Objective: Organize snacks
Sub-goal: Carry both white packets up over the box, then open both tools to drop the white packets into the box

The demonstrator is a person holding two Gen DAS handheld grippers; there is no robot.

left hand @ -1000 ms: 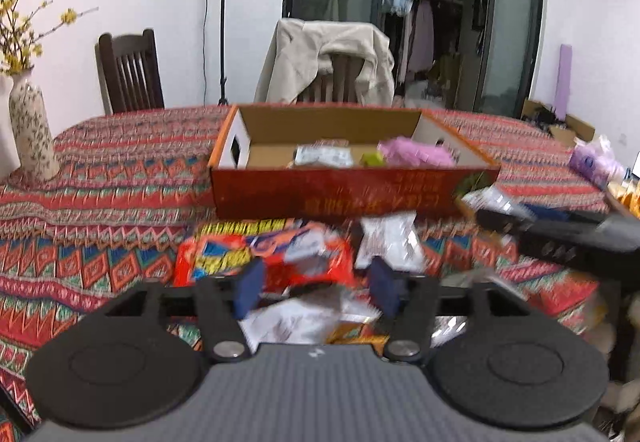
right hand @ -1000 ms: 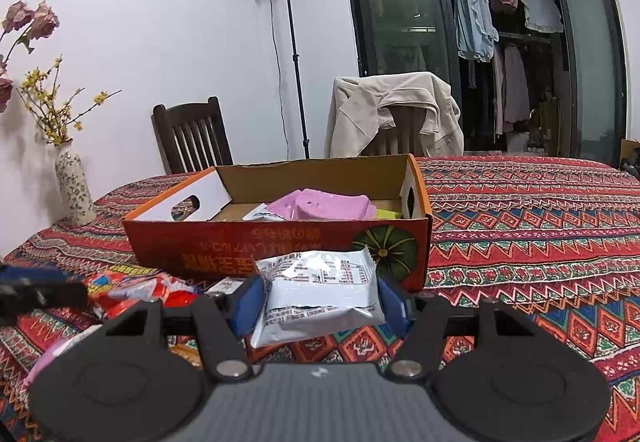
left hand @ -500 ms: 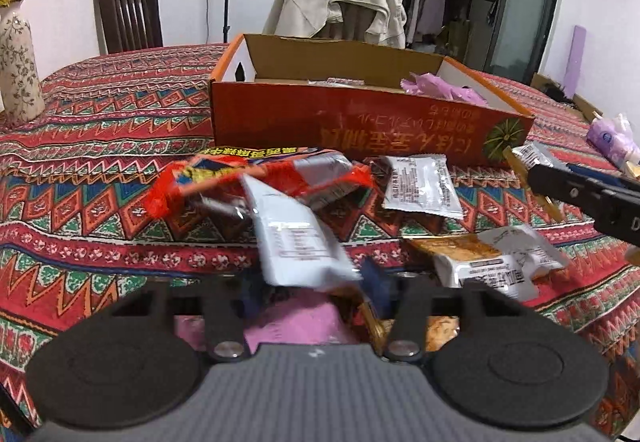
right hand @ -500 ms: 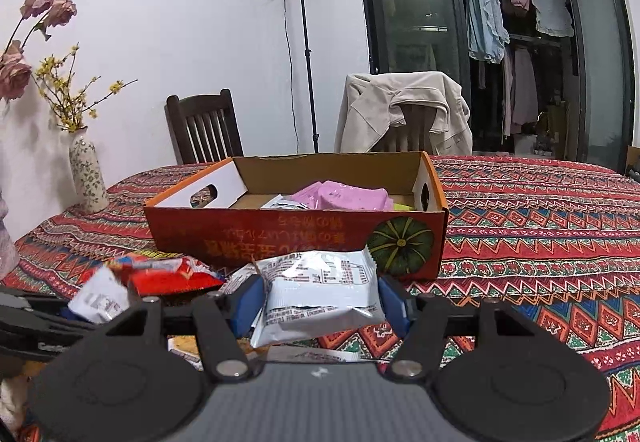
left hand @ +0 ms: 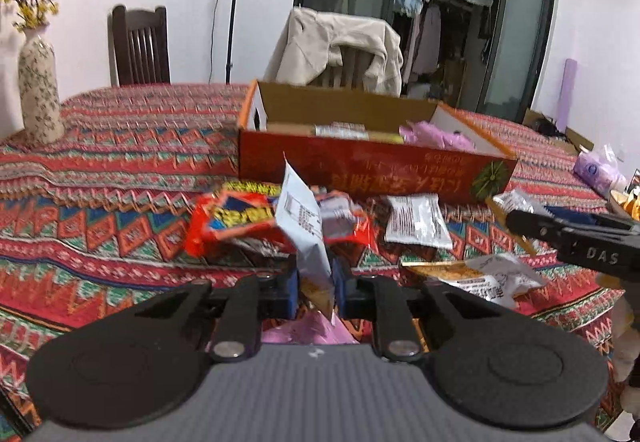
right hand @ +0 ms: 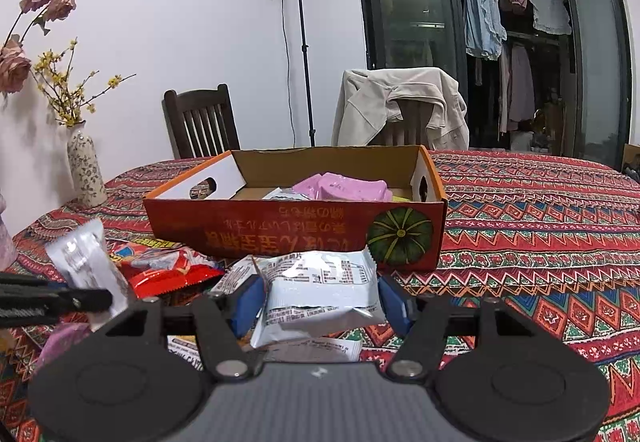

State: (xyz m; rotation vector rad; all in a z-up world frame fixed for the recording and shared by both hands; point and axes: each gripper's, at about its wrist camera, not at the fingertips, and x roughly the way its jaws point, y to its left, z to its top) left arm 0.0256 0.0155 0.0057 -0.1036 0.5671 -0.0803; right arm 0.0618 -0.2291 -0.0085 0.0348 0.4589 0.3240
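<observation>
In the left wrist view, the left gripper (left hand: pixel 314 292) sits low in the centre of the frame. Its blue fingers (left hand: pixel 289 292) have just been closing and now pinch the lower end of a silver-white snack packet (left hand: pixel 302 226), which stands tilted up and to the left between them. Behind the packet, a red and yellow snack bag (left hand: pixel 236 220) lies crumpled on the patterned bench (left hand: pixel 120 178). To the right of it a flat white packet (left hand: pixel 418 220) rests on the cloth, and lower right lies an orange and white packet (left hand: pixel 476 274). A pink packet (left hand: pixel 310 328) shows just under the fingers.

The red cardboard box (left hand: pixel 360 166) stands open in the middle of the frame beyond the loose snacks, with pink packets (left hand: pixel 434 136) inside at its right end. The right gripper (left hand: pixel 576 242) reaches in from the right edge.

In the right wrist view, the right gripper (right hand: pixel 320 300) holds a puffy white packet (right hand: pixel 320 292) crosswise, its blue fingers (right hand: pixel 390 300) pressing on both ends. The box (right hand: pixel 296 226) is directly behind, in the centre of the frame, with pink packets (right hand: pixel 344 188) in it. At the left edge, the left gripper (right hand: pixel 60 300) comes in with its silver packet (right hand: pixel 86 262) upright. A vase (right hand: pixel 86 166) of yellow flowers stands at the far left of the bench (right hand: pixel 540 210).
</observation>
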